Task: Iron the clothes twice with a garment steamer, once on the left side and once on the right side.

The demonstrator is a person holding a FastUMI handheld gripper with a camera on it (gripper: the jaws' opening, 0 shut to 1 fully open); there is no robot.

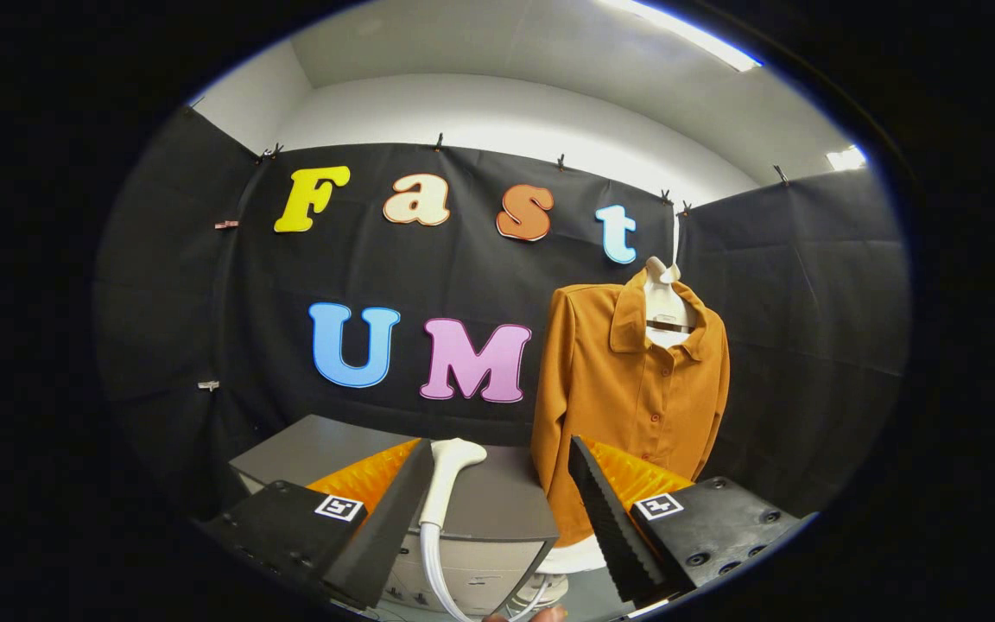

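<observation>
Your gripper [497,510] is wide open, holding nothing; the steamer head [448,471] stands between the fingers on the grey cabinet [497,510]. Centre on its handle, then squeeze. The shirt [636,389] hangs far right.

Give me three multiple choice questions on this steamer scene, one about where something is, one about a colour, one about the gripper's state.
1. Where is the steamer head?
A. between the open fingers, on the grey cabinet
B. hooked on the hanger
C. on the floor
2. The hanging shirt is:
A. blue
B. orange-brown
C. white
3. The gripper is:
A. shut on the steamer
B. shut on the shirt
C. open

Answers: 1 A, it rests on the cabinet top between the fingers; 2 B, its fabric shows that colour; 3 C, the fingers stand wide apart.
</observation>
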